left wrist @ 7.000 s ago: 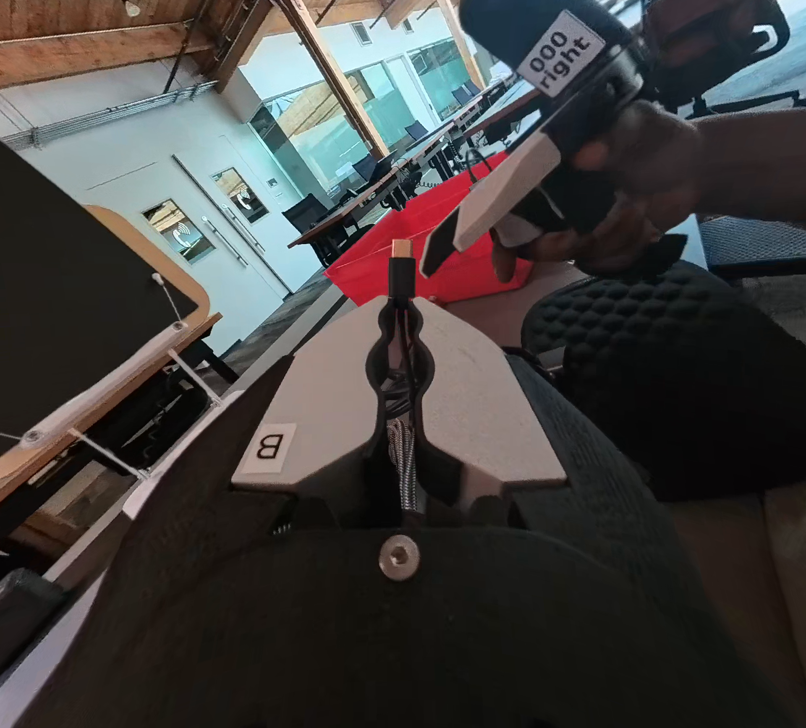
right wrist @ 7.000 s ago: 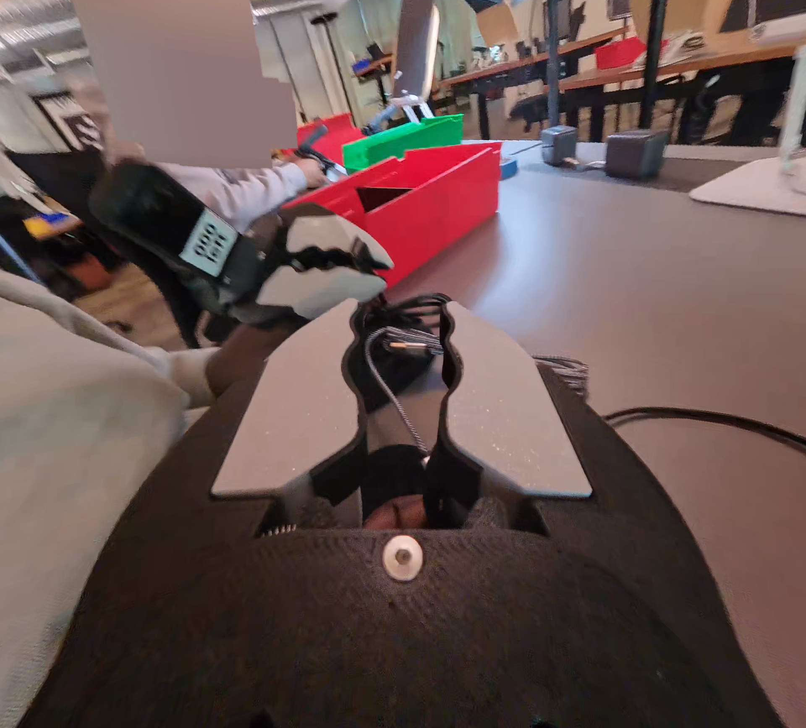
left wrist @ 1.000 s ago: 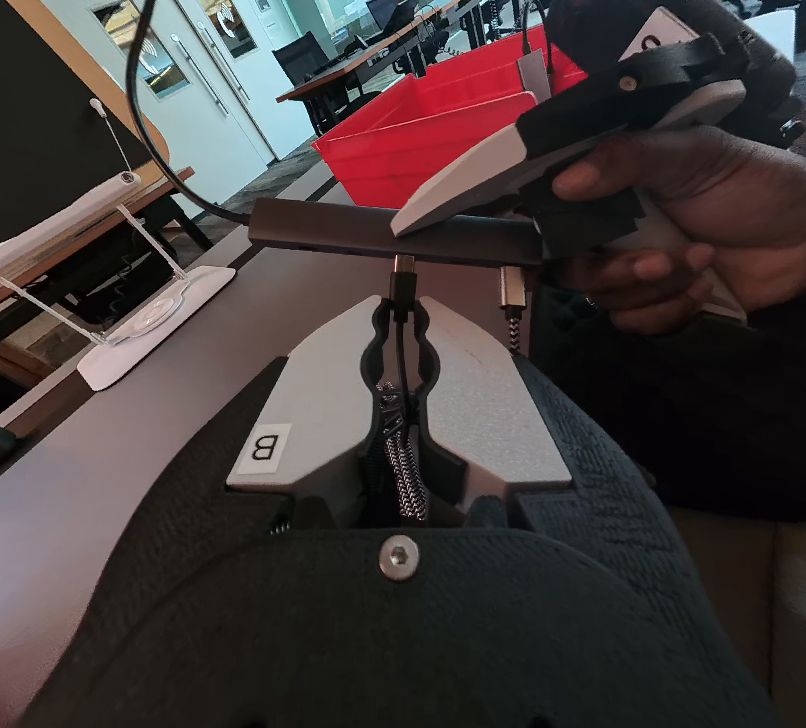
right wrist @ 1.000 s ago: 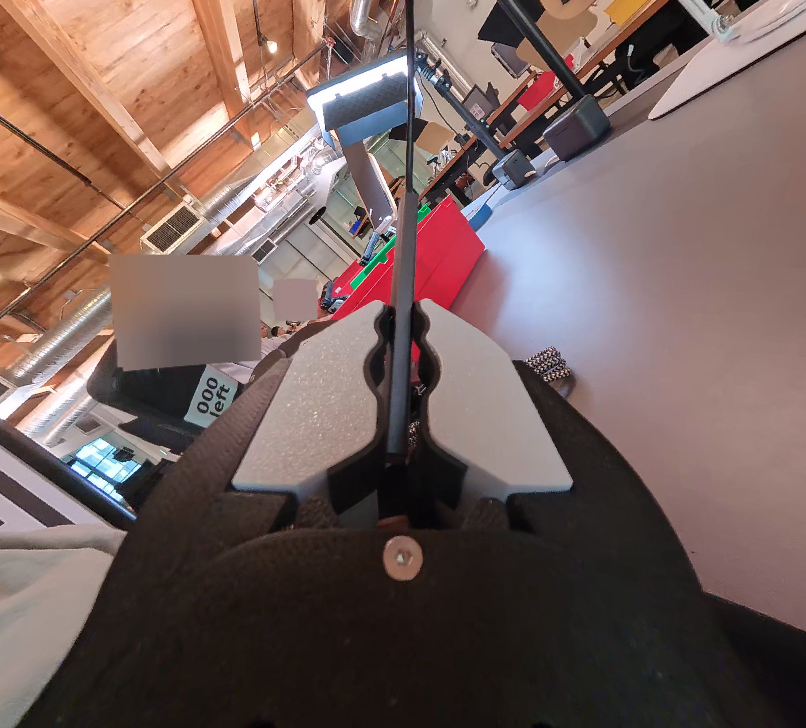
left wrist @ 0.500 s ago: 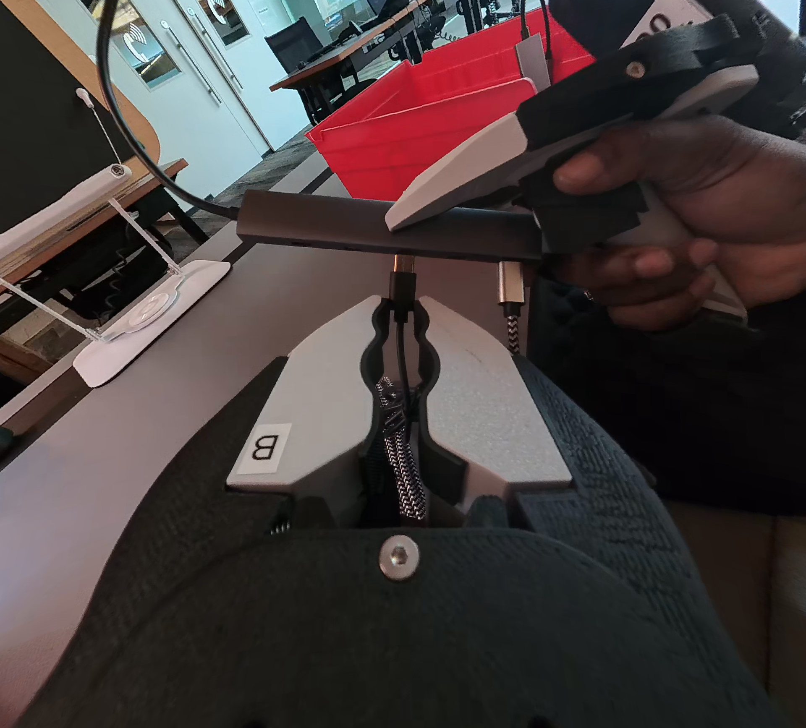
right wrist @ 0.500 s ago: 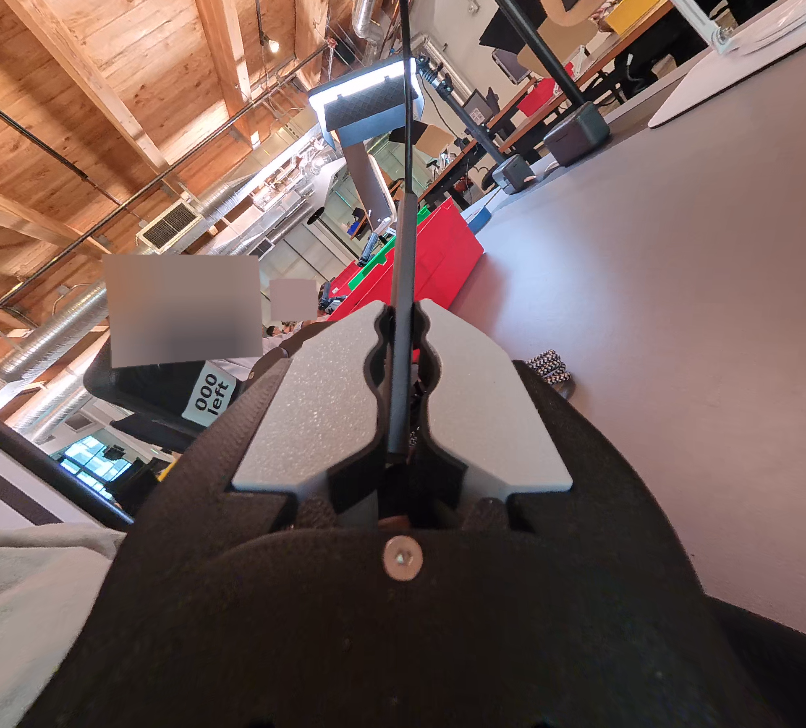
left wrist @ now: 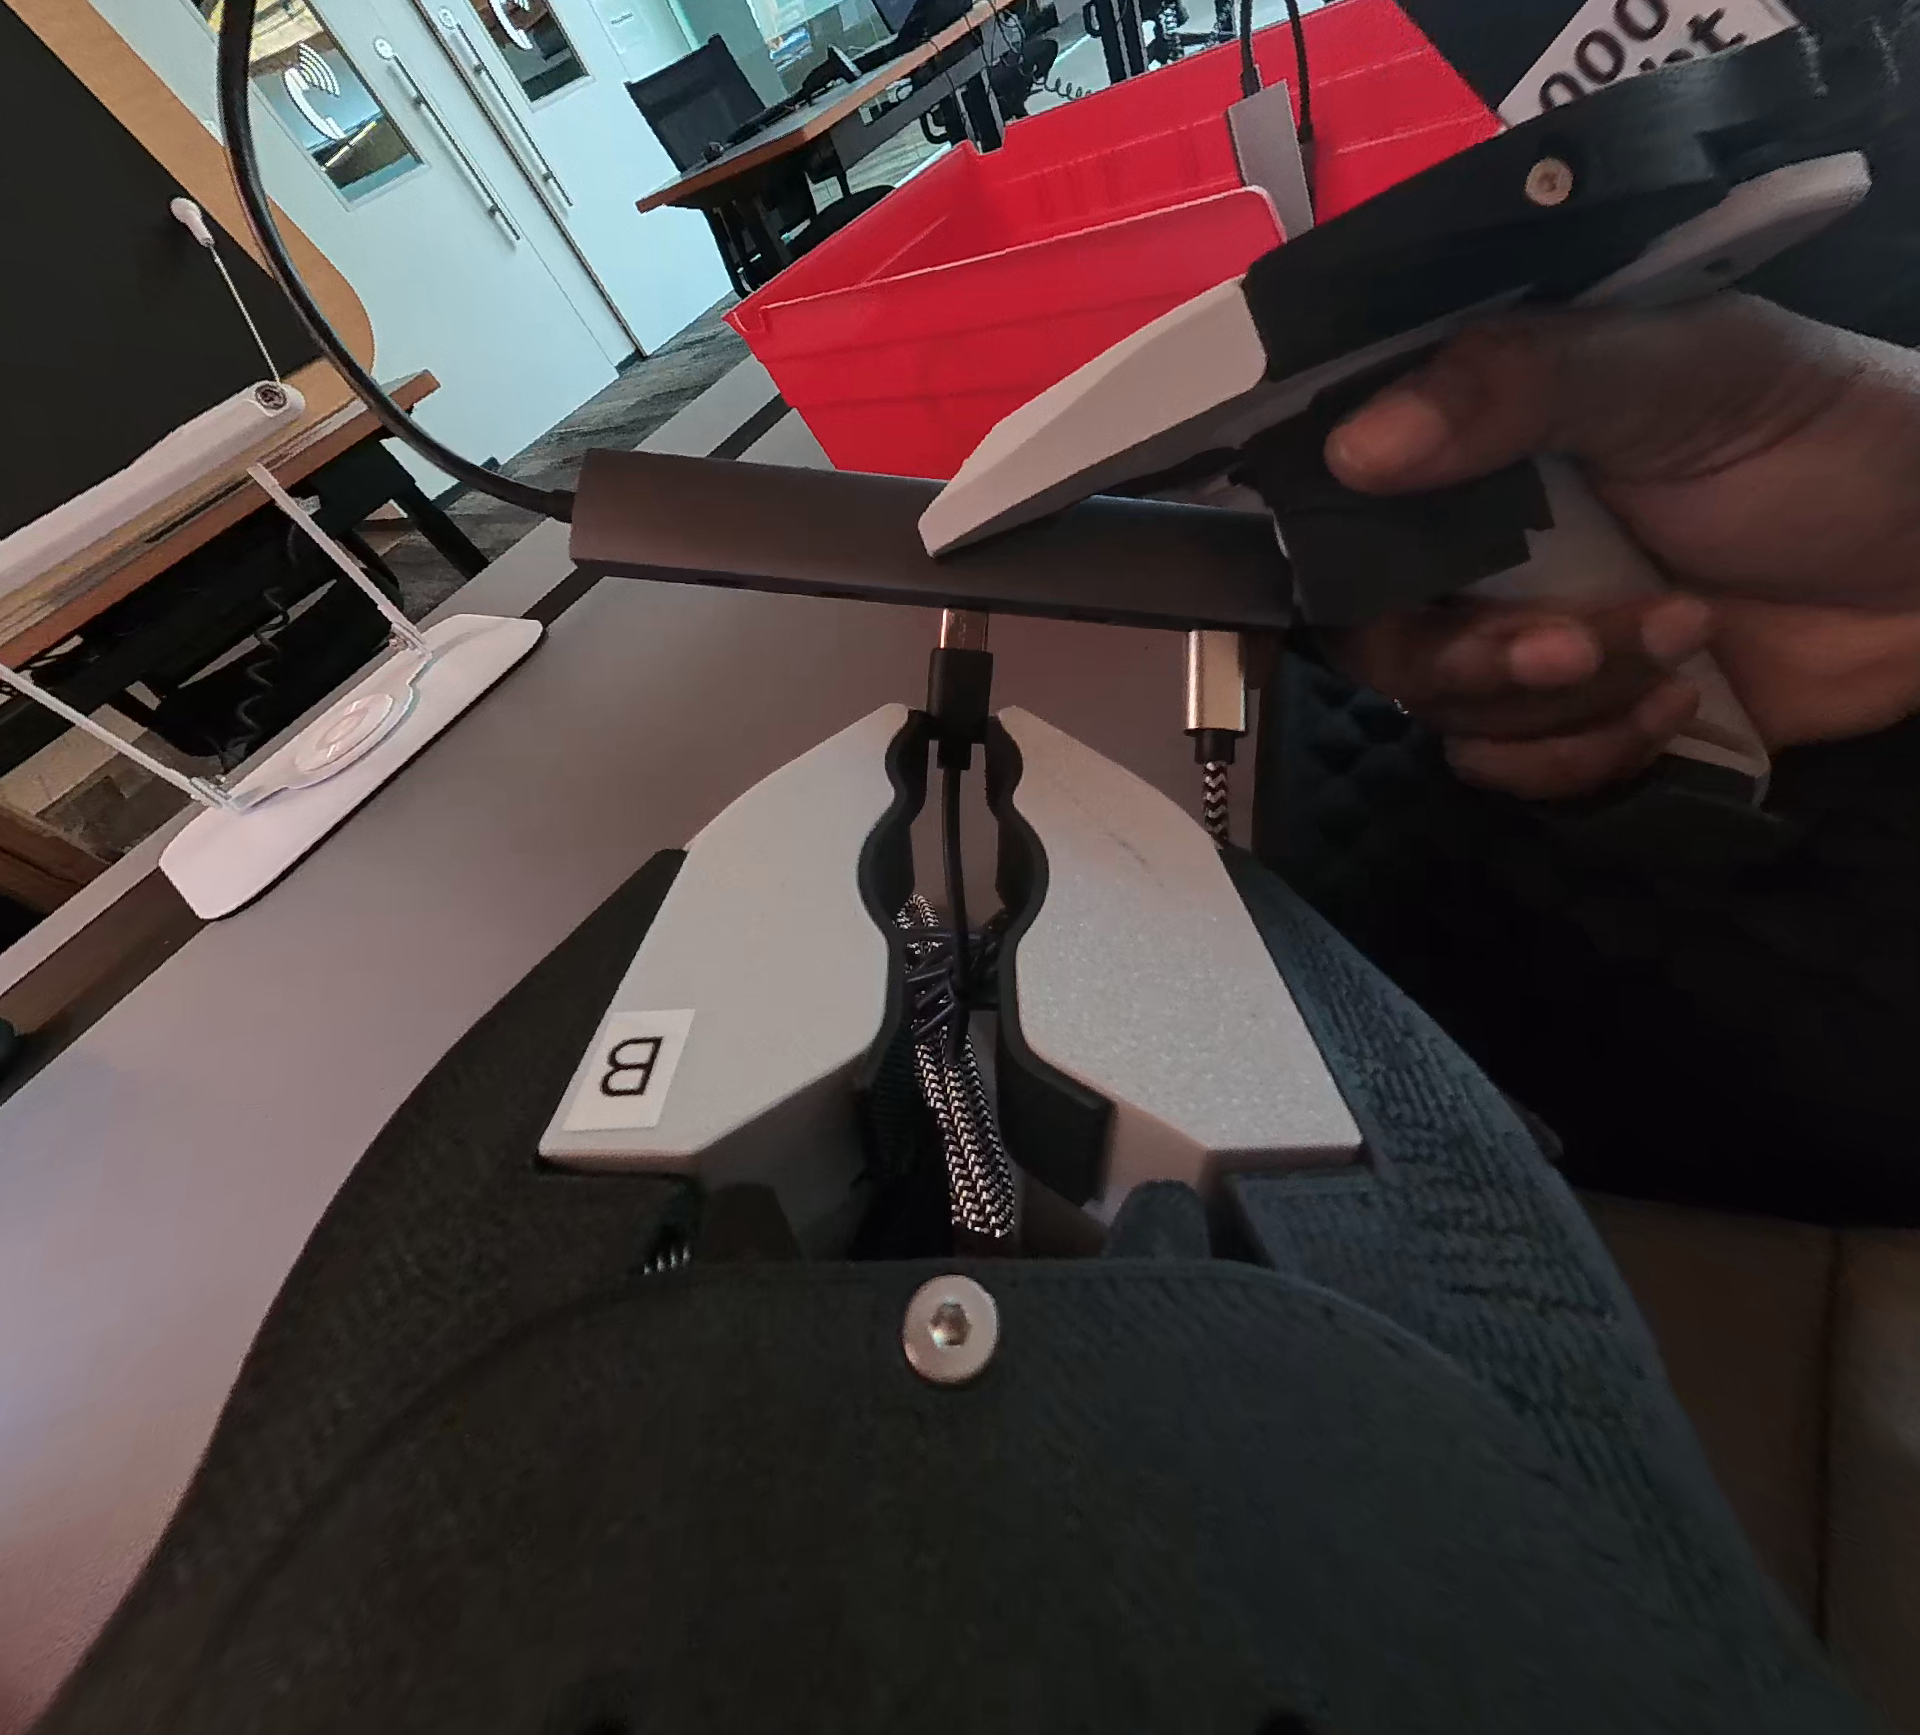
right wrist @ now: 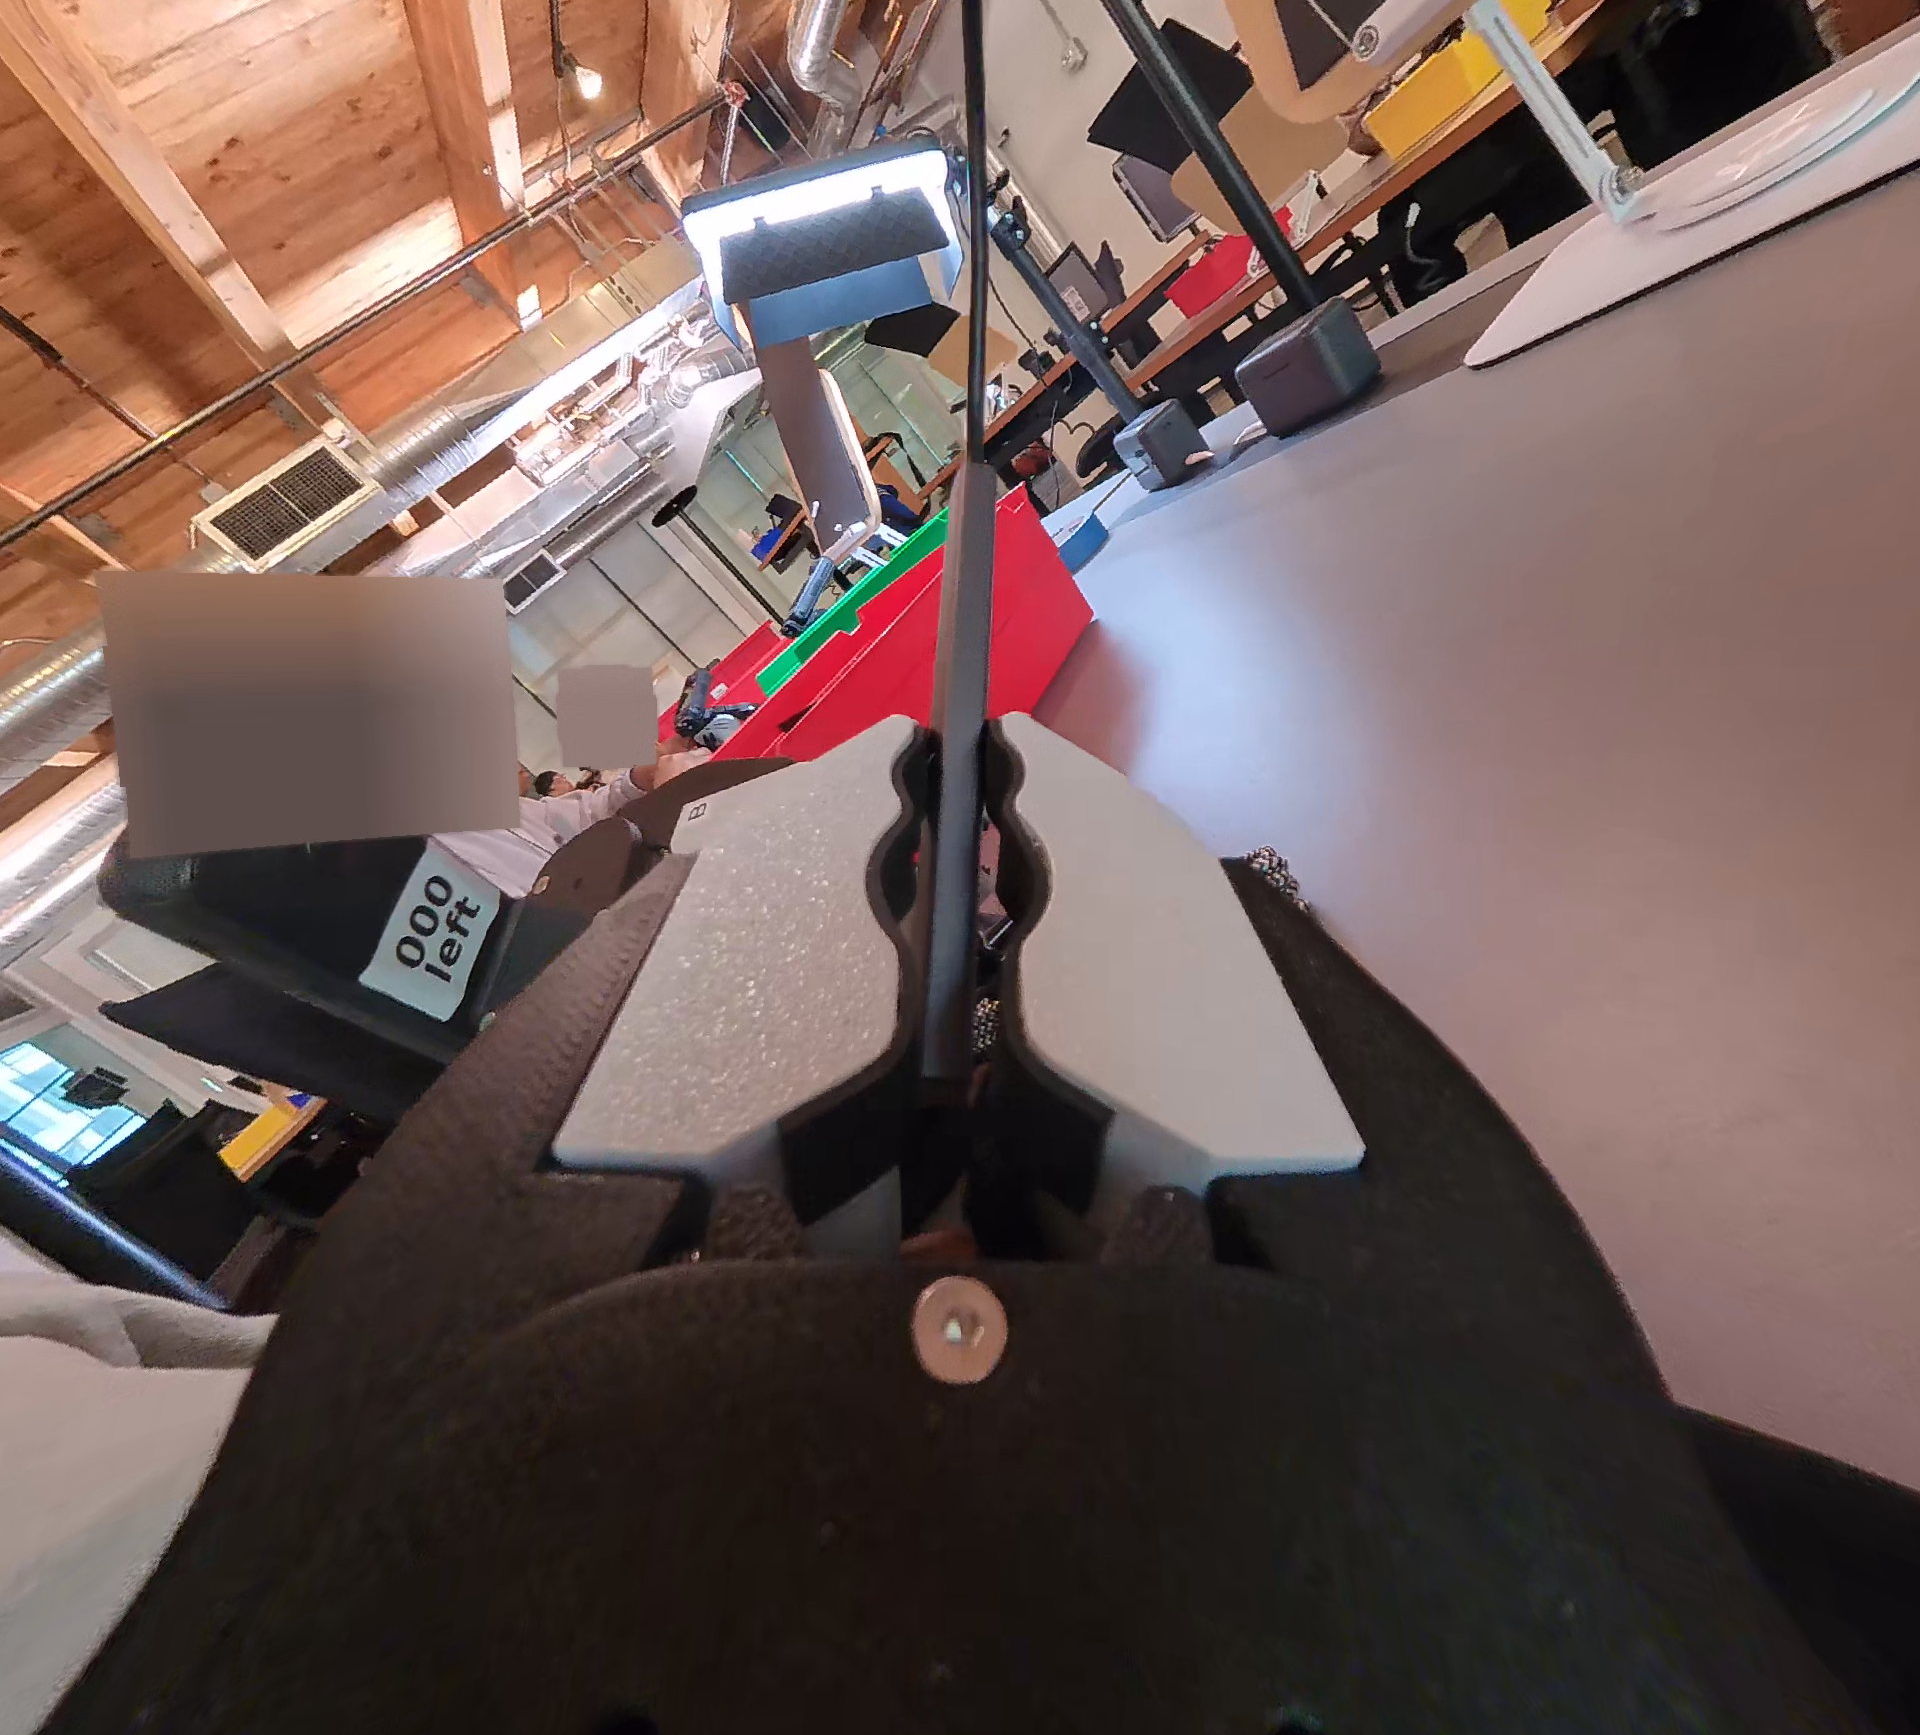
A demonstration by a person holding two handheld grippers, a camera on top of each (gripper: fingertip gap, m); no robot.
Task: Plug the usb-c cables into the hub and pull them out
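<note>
While I hold it in the air above the table (left wrist: 395,937), the hub (left wrist: 790,532) is a dark grey bar lying level in the left wrist view, its long axis running left to right, its own black lead (left wrist: 260,158) leaving the left end and curving upward.

Item: right gripper (right wrist: 954,740), jaws clamped on the hub; in its own view the bar runs straight away from the camera along the fingers.

Item: left gripper (left wrist: 954,721), jaws closed on the black plug (left wrist: 962,672). The plug stands upright, metal tip pointing up into the hub's underside; I cannot tell how far it is seated.

Item: silver plug (left wrist: 1216,677), to the right of the black one, also pointing up into the underside, a black-and-white braided cable (left wrist: 1214,797) hanging below.

Item: red bin (left wrist: 987,335), on the table behind the hub. A grey adapter (left wrist: 1270,153) with a looped black cord leans up from it; the rest of the inside is hidden.

Item: green bin (right wrist: 862,589), beyond the red one in the right wrist view; contents not visible.

Item: white stand base (left wrist: 343,750), on the table, well to the left.
</note>
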